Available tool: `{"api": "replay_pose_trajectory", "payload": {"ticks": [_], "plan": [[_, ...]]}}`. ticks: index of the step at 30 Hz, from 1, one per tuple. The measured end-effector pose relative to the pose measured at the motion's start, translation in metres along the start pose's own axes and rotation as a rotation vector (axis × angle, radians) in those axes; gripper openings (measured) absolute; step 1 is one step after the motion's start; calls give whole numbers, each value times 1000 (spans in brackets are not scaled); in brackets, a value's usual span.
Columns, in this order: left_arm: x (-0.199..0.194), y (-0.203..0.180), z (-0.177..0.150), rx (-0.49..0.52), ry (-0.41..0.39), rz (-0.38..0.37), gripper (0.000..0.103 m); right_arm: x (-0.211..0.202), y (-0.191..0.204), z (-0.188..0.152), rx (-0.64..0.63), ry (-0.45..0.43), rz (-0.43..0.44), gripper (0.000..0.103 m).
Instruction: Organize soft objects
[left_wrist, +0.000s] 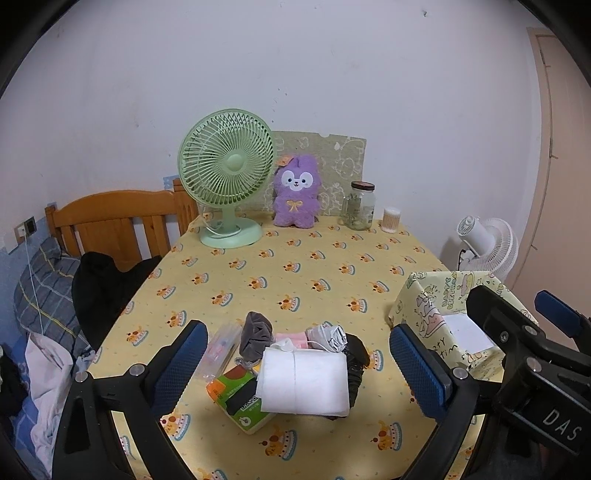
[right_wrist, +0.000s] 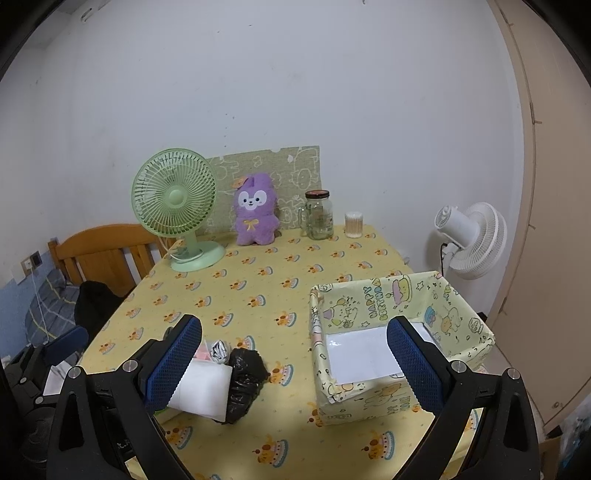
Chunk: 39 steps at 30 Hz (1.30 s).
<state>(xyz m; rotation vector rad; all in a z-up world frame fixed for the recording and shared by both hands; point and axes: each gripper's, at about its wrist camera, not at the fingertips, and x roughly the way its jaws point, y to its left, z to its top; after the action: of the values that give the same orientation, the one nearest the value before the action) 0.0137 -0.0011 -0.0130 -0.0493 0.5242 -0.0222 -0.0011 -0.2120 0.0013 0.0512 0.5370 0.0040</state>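
Note:
A pile of soft things lies near the table's front: a white folded cloth, a grey scrunchie, a pink item, a black crinkled bag and a green-orange tissue pack. My left gripper is open and empty above the pile. A yellow cartoon-print box with a white sheet inside stands right of it. My right gripper is open and empty, between the pile's white cloth and the box; it also shows in the left wrist view.
At the table's back stand a green desk fan, a purple plush bunny, a glass jar and a cotton swab tub. A wooden bed headboard is left, a white floor fan right.

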Motion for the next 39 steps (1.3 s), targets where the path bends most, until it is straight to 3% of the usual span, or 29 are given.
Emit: {"api": "replay_pose_trajectory", "payload": {"ticks": [39], "plan": [[-1,2,-4,2,4,-9,99,-1,1,-7,17,8,5,102]]}}
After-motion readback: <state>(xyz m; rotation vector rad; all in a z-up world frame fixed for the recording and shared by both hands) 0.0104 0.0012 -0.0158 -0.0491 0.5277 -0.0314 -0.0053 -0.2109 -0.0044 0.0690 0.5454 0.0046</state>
